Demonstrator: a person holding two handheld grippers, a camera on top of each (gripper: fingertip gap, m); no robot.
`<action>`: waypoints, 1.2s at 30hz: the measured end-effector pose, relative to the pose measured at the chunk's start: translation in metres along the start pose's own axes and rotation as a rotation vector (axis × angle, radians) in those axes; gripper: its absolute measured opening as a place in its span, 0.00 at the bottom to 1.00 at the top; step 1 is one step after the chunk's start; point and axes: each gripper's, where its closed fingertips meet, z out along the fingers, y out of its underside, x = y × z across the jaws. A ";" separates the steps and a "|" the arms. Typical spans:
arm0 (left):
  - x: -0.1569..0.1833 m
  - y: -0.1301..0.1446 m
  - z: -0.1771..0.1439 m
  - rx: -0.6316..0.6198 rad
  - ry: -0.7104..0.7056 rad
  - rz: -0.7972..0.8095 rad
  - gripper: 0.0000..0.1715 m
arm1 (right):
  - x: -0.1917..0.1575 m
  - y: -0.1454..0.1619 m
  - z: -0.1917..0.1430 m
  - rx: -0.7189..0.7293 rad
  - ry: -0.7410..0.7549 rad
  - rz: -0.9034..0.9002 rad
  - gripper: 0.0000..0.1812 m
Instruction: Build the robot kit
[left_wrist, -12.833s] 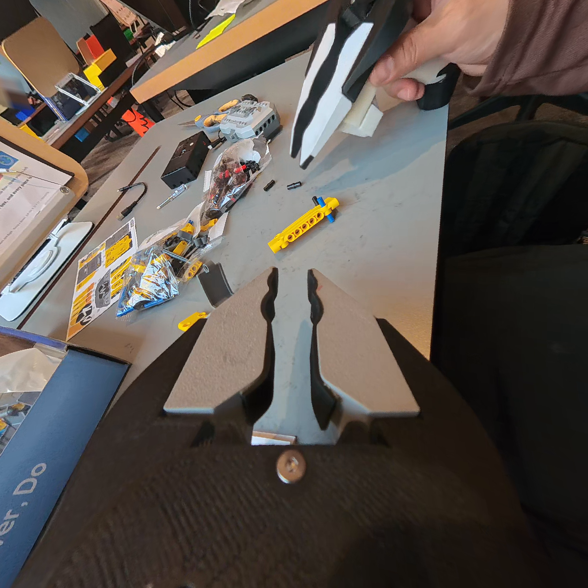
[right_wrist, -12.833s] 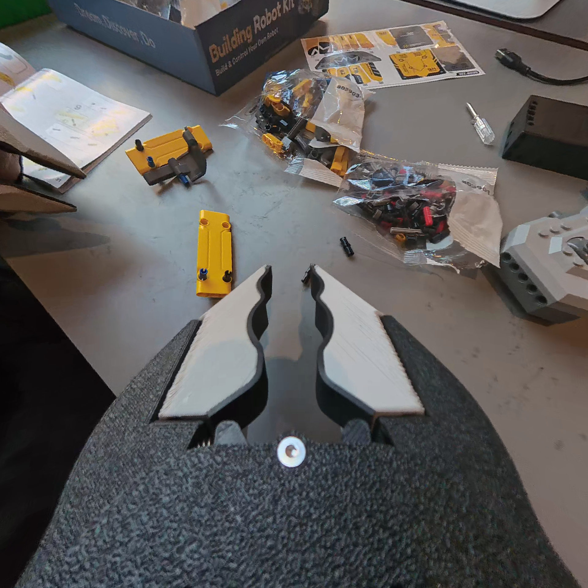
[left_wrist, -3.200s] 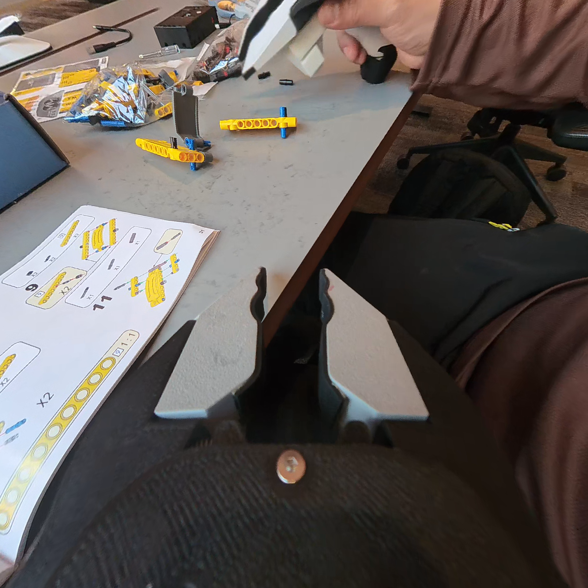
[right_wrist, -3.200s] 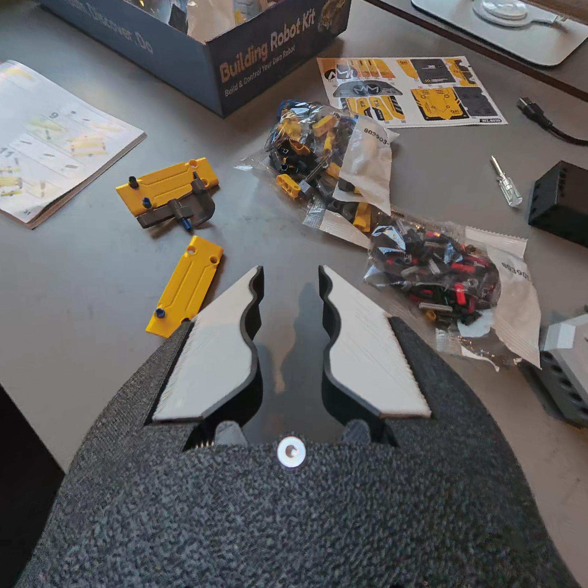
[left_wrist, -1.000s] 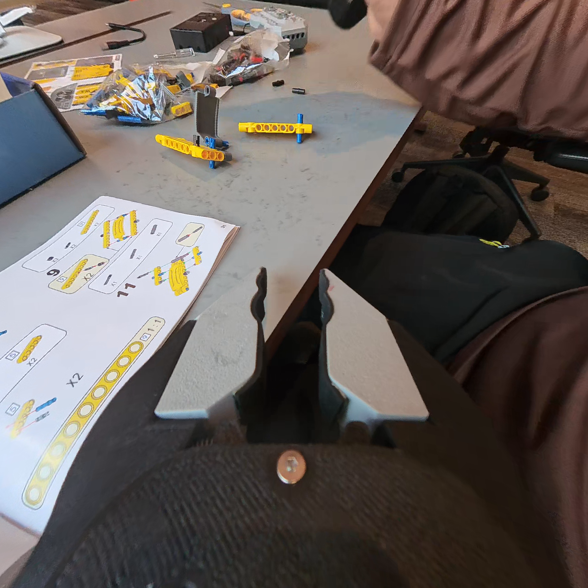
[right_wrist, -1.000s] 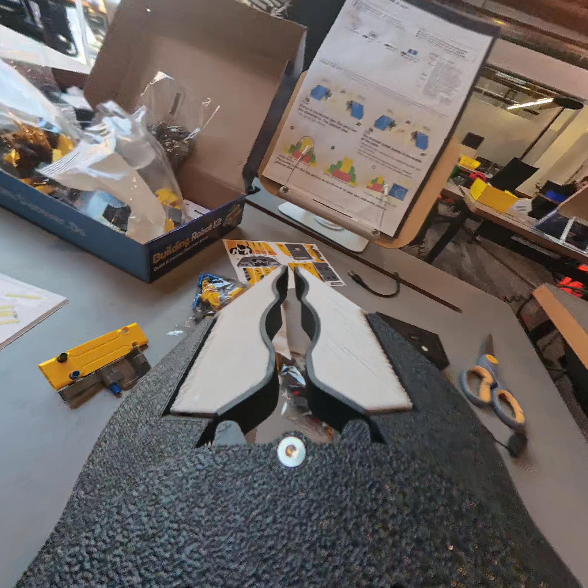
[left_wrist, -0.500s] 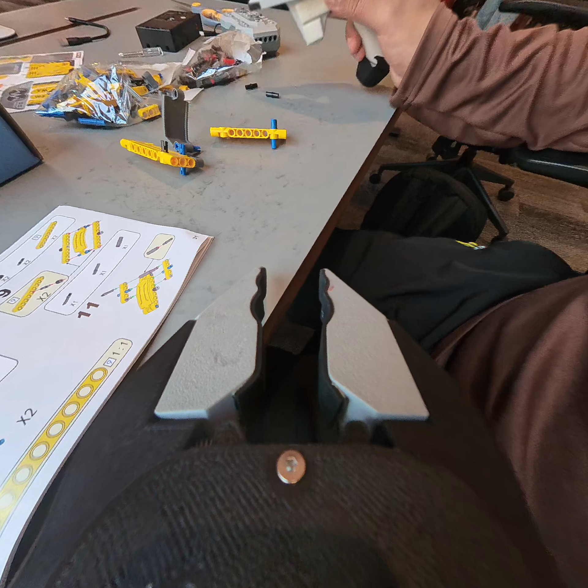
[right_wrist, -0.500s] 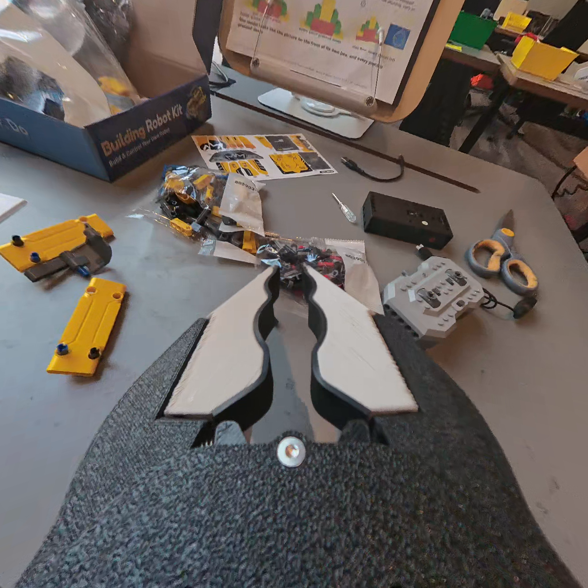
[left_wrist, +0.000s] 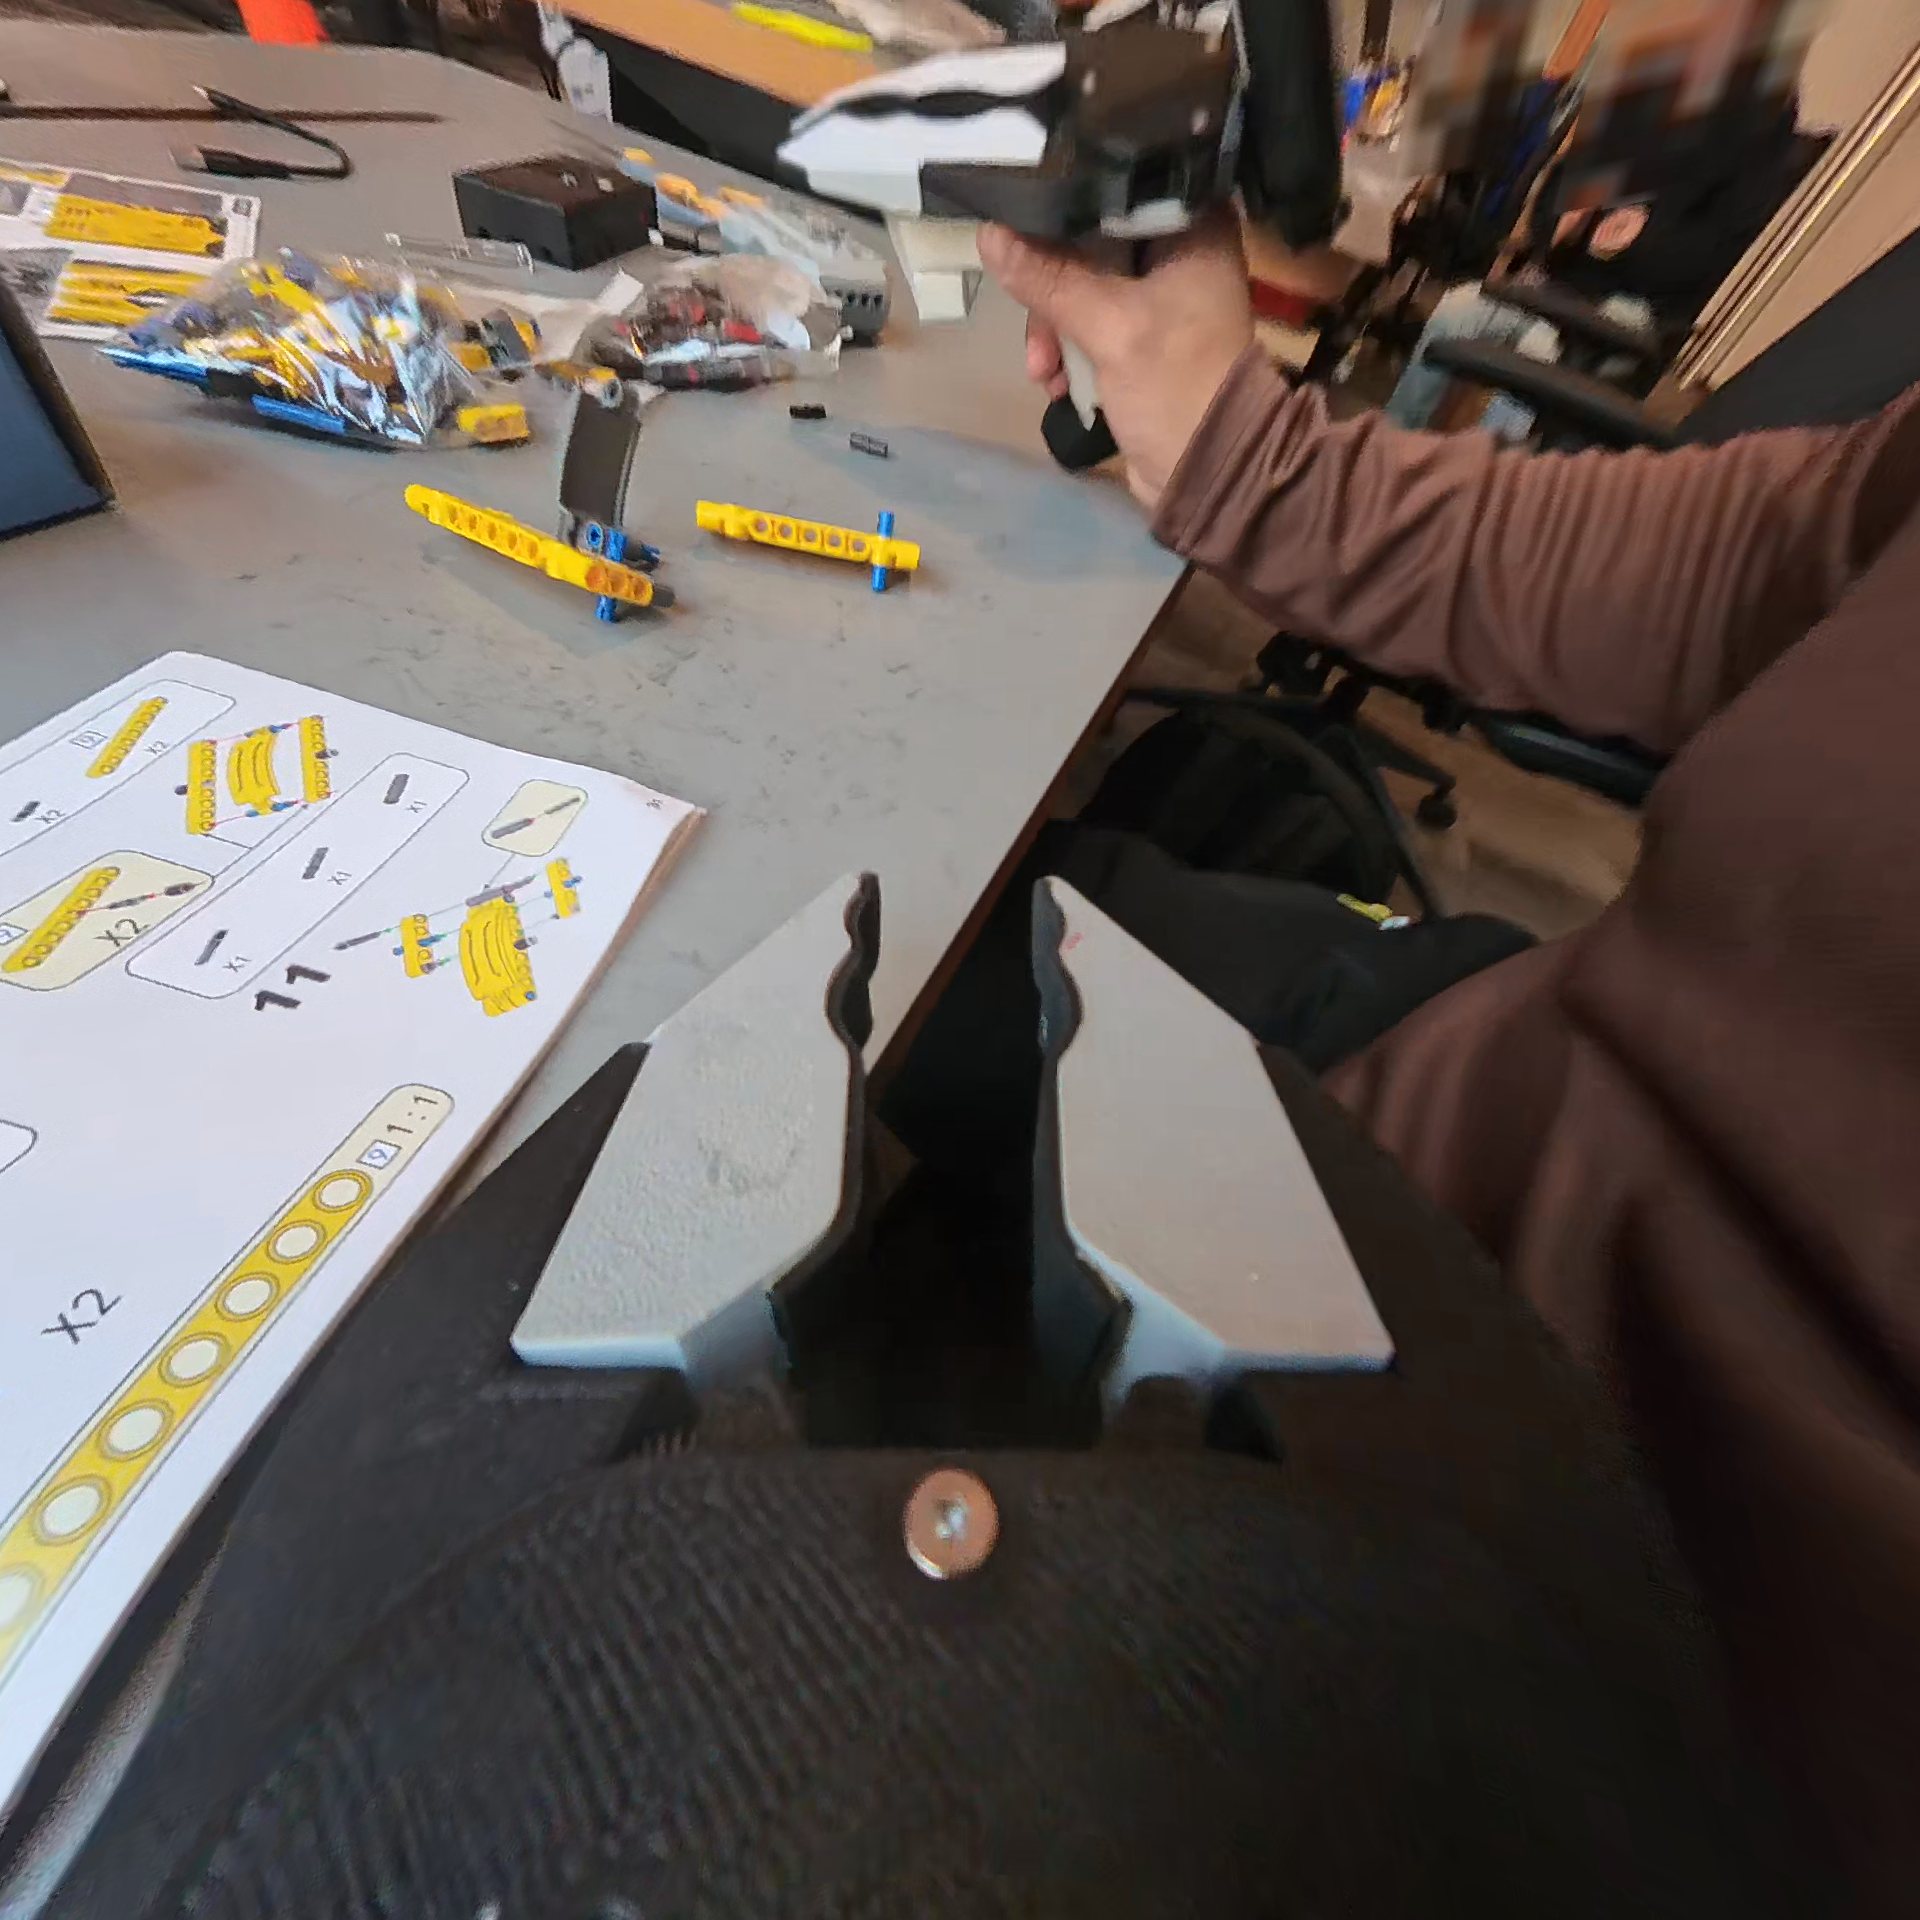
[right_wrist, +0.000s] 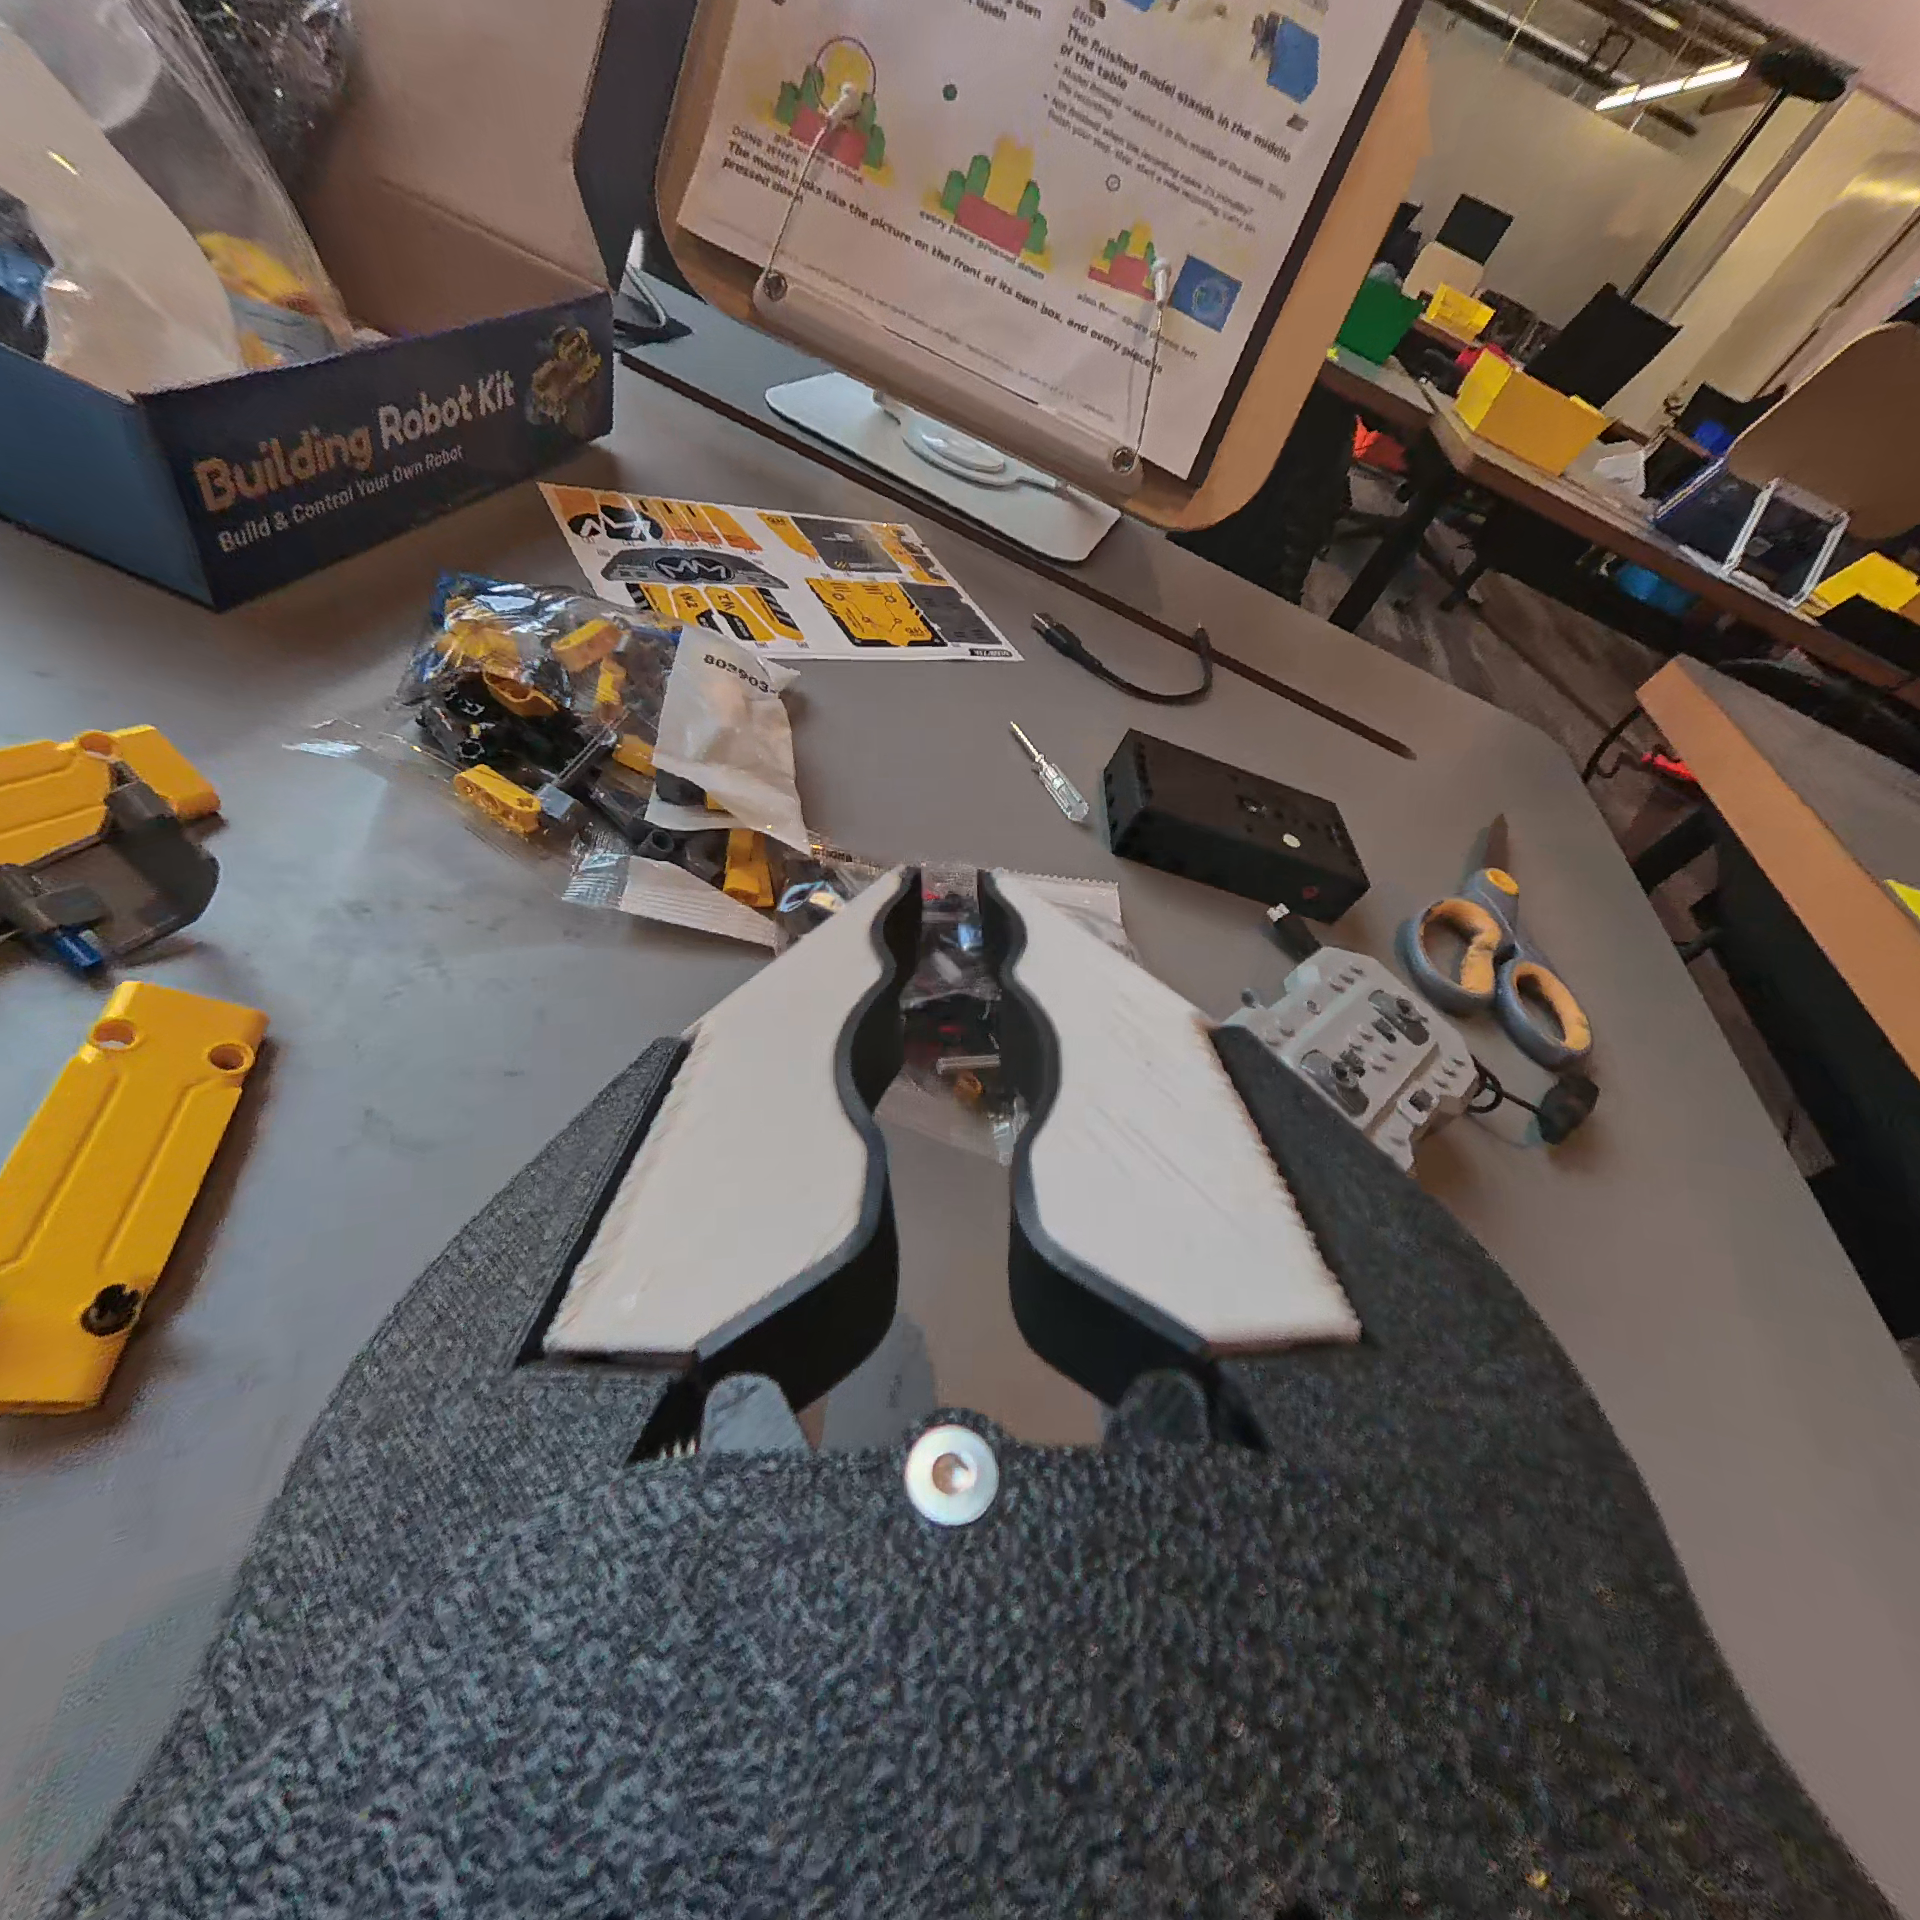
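Note:
My left gripper (left_wrist: 951, 904) is open and empty, low over the near edge of the grey table (left_wrist: 831, 727), beside an open instruction booklet (left_wrist: 260, 987). Ahead lie a yellow beam with a grey bracket (left_wrist: 540, 540), a yellow beam with a blue pin (left_wrist: 810, 535) and two small black pins (left_wrist: 868, 445). My right gripper (right_wrist: 948, 883) is empty, its jaws a narrow gap apart, held in the air above a bag of red and black parts (right_wrist: 956, 1018). It also shows in the left wrist view (left_wrist: 810, 156), raised in a hand (left_wrist: 1122, 322).
A bag of yellow and black parts (right_wrist: 582, 727), two yellow panels (right_wrist: 104, 1195), a grey hub (right_wrist: 1361, 1039), scissors (right_wrist: 1496, 966), a black box (right_wrist: 1236, 821), a screwdriver (right_wrist: 1049, 774), a sticker sheet (right_wrist: 779, 582), a blue kit box (right_wrist: 364, 457) and a paper stand (right_wrist: 1039, 208) are on the table. The tips of one gripper are about 30 cm away from the tips of the other.
The right gripper has risen and levelled out, its jaws a little closer together; it now looks across the bags. The left gripper has stayed by the table edge, turned slightly.

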 end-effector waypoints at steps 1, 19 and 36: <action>-0.001 -0.005 -0.003 0.029 0.013 -0.017 0.15 | 0.000 -0.004 0.001 0.016 0.009 -0.009 0.05; -0.017 -0.030 0.014 0.069 -0.096 0.127 0.14 | -0.029 -0.008 0.029 -0.202 -0.291 -0.067 0.12; -0.028 -0.028 0.014 0.064 -0.124 0.118 0.14 | -0.069 -0.005 0.033 -0.179 -0.478 -0.016 0.13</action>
